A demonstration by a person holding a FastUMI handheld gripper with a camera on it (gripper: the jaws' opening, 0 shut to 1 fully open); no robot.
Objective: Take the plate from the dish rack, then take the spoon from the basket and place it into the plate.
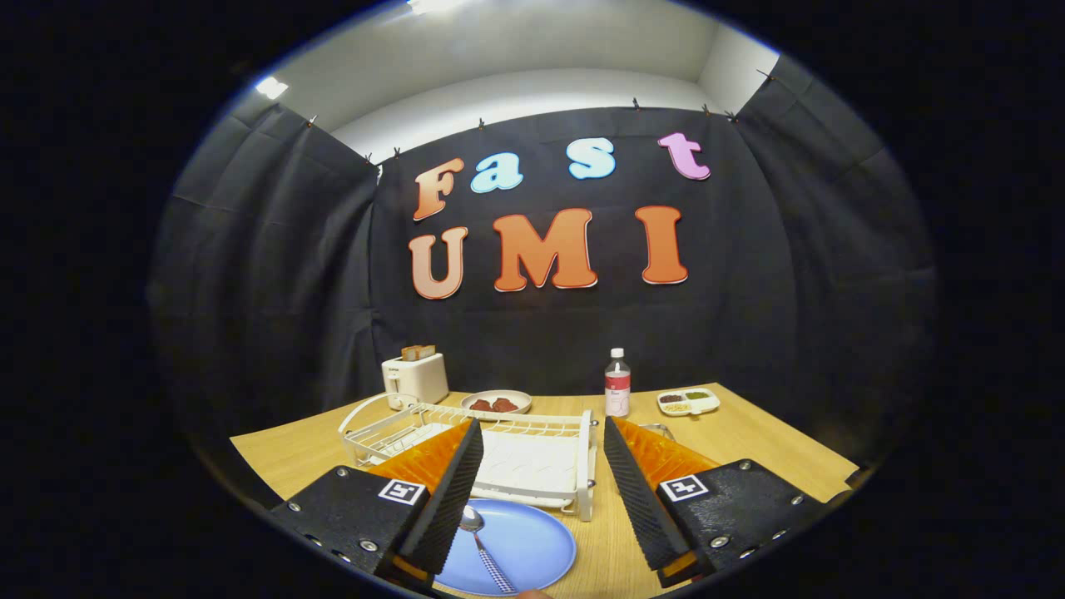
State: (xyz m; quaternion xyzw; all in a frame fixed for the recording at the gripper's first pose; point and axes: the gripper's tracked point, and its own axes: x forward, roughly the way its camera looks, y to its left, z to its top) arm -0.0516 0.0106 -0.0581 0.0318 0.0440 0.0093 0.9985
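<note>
A blue plate (532,545) lies on the wooden table just in front of the white dish rack (532,457). A spoon (482,545) with a metal bowl and a checked handle rests on the plate, close to my left finger. My gripper (541,437) stands open above the plate, its fingers spread wide with nothing between them. The fingertips reach over the rack's near side. The left finger hides part of the plate's left rim.
A white toaster (416,378) with bread stands at the back left. A bowl of red food (497,403), a bottle (616,384) and a white divided tray (688,402) line the table's back. A wire basket handle (366,409) curves at the rack's left end.
</note>
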